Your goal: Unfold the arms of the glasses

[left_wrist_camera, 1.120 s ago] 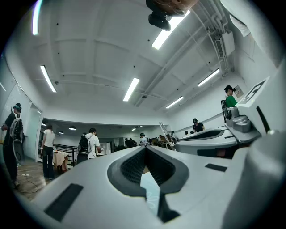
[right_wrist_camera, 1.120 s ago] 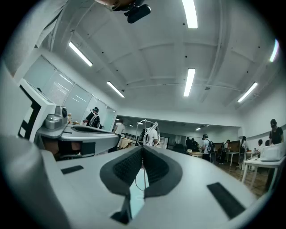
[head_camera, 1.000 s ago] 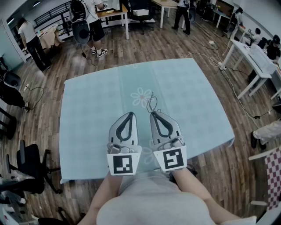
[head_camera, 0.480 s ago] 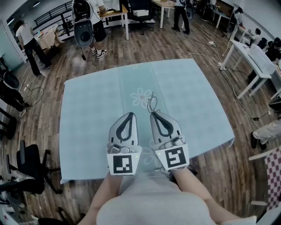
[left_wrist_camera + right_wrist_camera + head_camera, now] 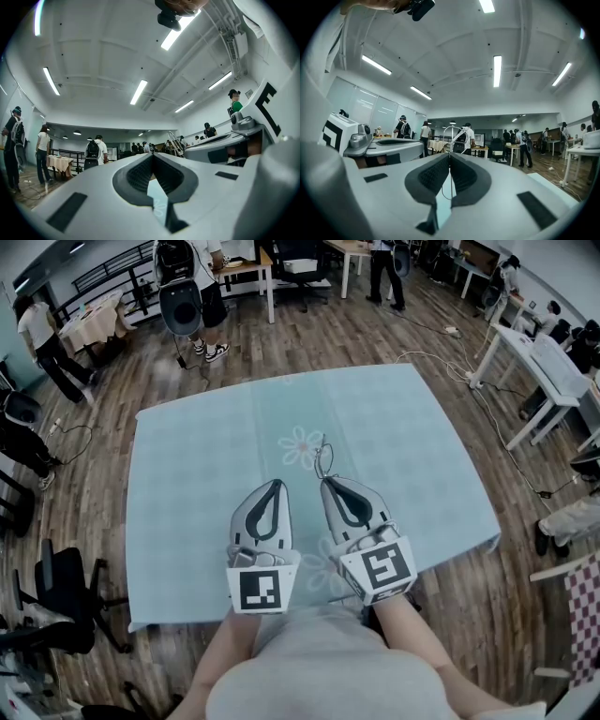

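Glasses (image 5: 323, 457): thin wire frame at 12 o'clock of the right gripper (image 5: 329, 483) tips, over the table (image 5: 187, 474); arms too fine to make out.
Right claw: pinched on the frame's wire.
Left gripper (image 5: 274, 484): at 9 o'clock, jaws pressed together, empty.

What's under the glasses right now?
Only the blue tablecloth, by its flower print. The right gripper is shut on the glasses, so the pinched part is hidden between the jaws; whether they touch the tablecloth can't be told.
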Available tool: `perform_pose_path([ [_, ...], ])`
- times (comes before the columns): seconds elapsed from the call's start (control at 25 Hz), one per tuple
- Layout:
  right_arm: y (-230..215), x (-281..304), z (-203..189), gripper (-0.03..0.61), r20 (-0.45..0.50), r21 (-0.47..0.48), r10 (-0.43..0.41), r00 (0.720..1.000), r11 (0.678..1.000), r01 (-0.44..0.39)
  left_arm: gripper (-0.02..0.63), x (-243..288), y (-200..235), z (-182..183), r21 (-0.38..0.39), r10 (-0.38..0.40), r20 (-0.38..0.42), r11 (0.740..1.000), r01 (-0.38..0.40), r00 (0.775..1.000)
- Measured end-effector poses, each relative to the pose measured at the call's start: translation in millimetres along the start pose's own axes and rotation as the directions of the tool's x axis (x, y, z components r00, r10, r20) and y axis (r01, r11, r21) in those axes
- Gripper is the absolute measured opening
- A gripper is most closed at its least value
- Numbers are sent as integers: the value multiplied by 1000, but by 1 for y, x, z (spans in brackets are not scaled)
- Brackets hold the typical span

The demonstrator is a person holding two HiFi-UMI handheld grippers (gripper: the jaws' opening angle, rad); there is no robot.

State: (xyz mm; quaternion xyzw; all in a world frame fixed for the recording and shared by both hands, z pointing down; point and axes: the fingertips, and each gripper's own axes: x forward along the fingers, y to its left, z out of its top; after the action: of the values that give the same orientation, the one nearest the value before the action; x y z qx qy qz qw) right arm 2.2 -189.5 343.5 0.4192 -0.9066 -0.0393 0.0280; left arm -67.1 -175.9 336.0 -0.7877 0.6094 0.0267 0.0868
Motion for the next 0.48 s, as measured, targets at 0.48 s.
perform_pose_path([
  [0.48,1,3,-19,12,-64,228,111,992,969,-94,9,0,-2,-4,3,-2,-13,1000,2,1000],
])
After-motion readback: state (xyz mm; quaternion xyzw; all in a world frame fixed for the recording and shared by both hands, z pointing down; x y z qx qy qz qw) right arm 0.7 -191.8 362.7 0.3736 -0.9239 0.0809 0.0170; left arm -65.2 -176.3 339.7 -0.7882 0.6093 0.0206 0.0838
